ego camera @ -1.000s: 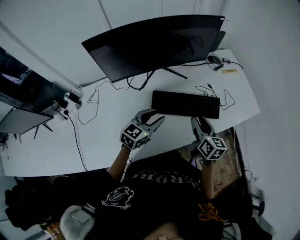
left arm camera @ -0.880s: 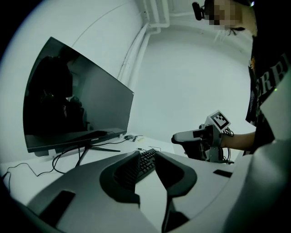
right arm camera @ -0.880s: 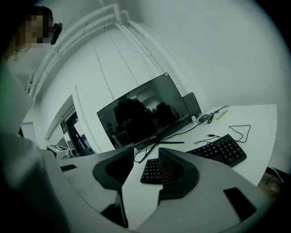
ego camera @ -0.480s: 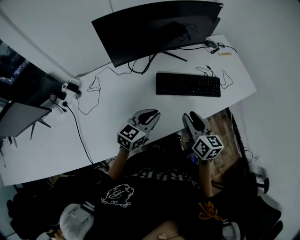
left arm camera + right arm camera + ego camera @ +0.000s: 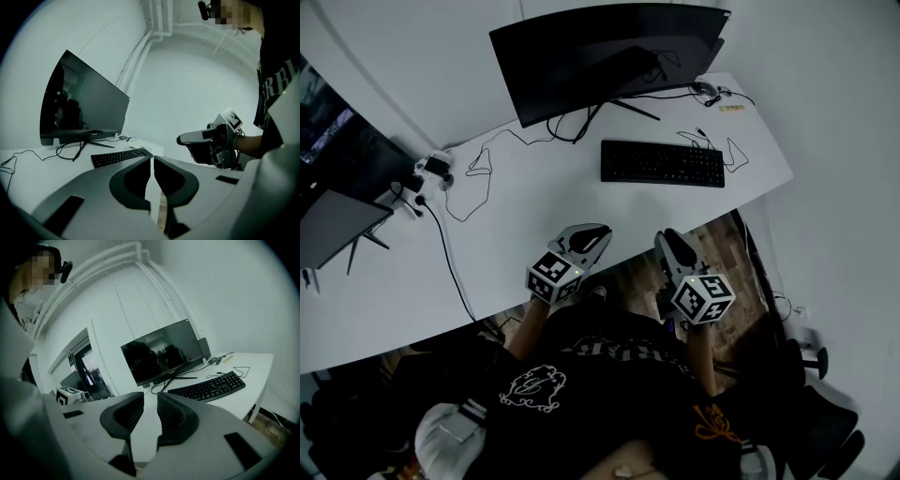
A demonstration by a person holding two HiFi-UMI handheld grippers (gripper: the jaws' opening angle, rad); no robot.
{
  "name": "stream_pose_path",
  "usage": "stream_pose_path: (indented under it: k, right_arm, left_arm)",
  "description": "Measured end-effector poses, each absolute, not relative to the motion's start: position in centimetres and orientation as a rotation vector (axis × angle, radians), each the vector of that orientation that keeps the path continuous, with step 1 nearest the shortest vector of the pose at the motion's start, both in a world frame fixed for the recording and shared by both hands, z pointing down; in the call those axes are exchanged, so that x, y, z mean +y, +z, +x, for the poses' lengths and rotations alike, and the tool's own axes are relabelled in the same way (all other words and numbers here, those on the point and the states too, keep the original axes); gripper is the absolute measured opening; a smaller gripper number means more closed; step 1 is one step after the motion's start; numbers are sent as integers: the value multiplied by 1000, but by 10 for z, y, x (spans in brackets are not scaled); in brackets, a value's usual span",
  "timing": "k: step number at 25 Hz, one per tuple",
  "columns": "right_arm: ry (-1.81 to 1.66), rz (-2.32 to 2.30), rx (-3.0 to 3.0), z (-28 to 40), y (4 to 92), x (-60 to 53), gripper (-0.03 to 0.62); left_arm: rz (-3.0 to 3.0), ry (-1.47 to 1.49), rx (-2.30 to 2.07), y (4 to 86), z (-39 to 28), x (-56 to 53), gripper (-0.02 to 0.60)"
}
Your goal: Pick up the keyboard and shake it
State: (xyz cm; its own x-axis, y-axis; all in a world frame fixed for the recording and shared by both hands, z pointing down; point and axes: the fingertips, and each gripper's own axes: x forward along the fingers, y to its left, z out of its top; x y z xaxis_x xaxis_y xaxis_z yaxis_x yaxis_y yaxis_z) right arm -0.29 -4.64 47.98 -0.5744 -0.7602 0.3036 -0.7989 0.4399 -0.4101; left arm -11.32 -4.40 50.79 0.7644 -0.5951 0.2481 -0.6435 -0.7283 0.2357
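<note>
The keyboard (image 5: 662,162) lay on the table (image 5: 534,206), towards its right end and well back from the near edge. The monitor (image 5: 609,52) stood just behind it, along the table's back edge. A mouse (image 5: 703,88) sat in the back right corner, right of the monitor's foot. A loose cable (image 5: 478,178) lay on the tabletop to the keyboard's left. A second screen (image 5: 333,225) stood at the far left end.

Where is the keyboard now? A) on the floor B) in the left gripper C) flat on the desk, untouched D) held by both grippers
C: the keyboard lies flat on the desk, far ahead of the shut left gripper and the right gripper, whose jaws have just been closing on nothing.
</note>
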Motion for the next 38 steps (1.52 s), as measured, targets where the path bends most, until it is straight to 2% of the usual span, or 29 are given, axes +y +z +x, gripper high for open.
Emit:
stream_pose_path:
  k: [10,22,38]
  right_arm:
    - [733,1388,-2626,28,470,19,31]
    - [742,1297,-2728,67,461,112,25]
    - [670,1114,-2804,62,458,193,15]
  left_arm:
    - [2701,269,-964,480,-64,14,38]
    - [2646,213,-1060,464,-19,115,38]
    - [2604,183,-1201,458,-18,203,38]
